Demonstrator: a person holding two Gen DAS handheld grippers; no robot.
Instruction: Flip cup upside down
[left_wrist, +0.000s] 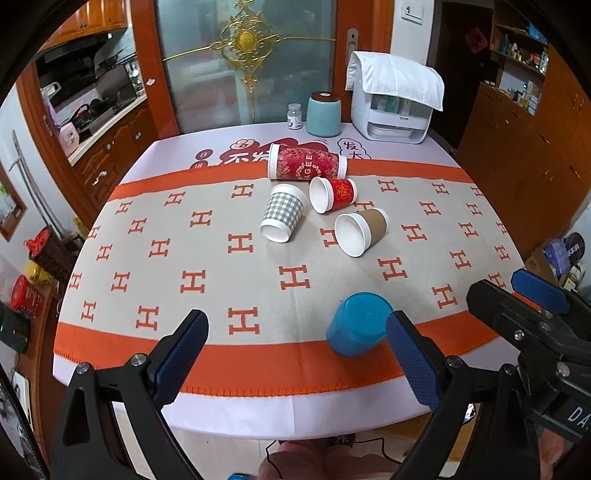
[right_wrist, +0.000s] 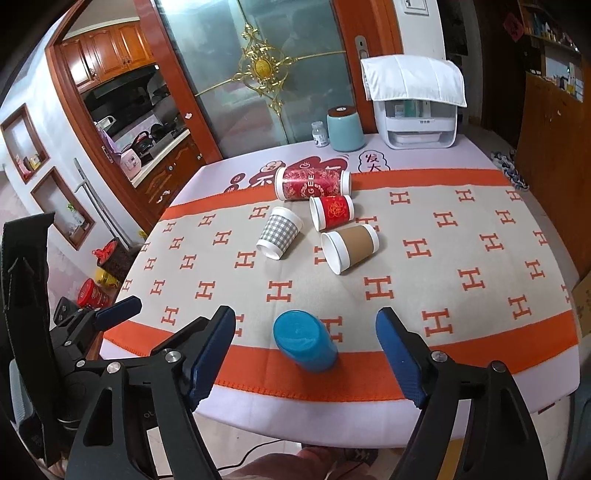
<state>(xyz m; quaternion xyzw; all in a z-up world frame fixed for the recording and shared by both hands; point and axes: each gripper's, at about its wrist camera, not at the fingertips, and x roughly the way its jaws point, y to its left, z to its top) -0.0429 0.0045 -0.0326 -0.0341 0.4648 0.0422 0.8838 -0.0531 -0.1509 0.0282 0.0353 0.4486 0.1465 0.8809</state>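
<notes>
A blue plastic cup (left_wrist: 357, 324) (right_wrist: 304, 339) stands upside down, base up, near the table's front edge. My left gripper (left_wrist: 297, 325) is open and empty, its right finger just beside the blue cup. My right gripper (right_wrist: 306, 325) is open and empty, its fingers either side of the blue cup without touching it. Farther back lie paper cups on their sides: a grey checked cup (left_wrist: 282, 217) (right_wrist: 279, 232), a small red cup (left_wrist: 332, 194) (right_wrist: 331, 212), a brown cup (left_wrist: 361, 232) (right_wrist: 349, 246) and a tall red cup (left_wrist: 306, 162) (right_wrist: 313, 183).
The table carries an orange and beige H-pattern cloth (left_wrist: 207, 266) (right_wrist: 461, 280). At the back stand a teal jar (left_wrist: 324, 112) (right_wrist: 345, 129), a small bottle (left_wrist: 294, 116) and a white appliance (left_wrist: 393, 101) (right_wrist: 415, 103). The other gripper shows at each view's edge: at the right (left_wrist: 532, 306) and at the left (right_wrist: 110, 314).
</notes>
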